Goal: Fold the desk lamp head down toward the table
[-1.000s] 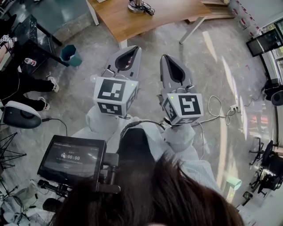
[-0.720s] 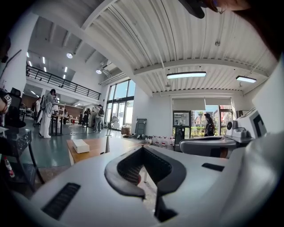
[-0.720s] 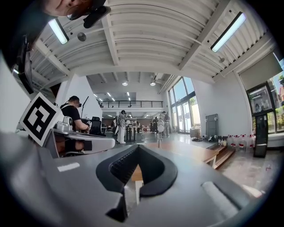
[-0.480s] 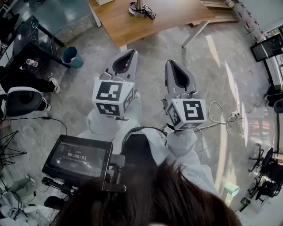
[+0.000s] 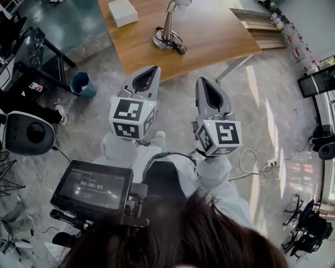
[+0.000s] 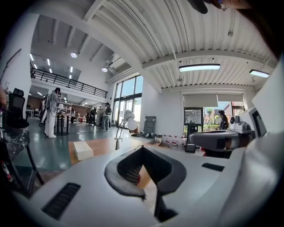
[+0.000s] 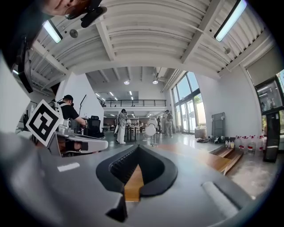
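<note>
While desk lamp [image 5: 166, 35] stands untouched on wooden table [image 5: 214, 31], white box [image 5: 123, 11] near it, left gripper [image 5: 151, 69] jaws pressed together, empty, right gripper [image 5: 202, 80] likewise, both short of table edge.

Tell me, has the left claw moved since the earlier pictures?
Yes. In the head view, the left claw has come closer to the desk lamp on the wooden table.
</note>
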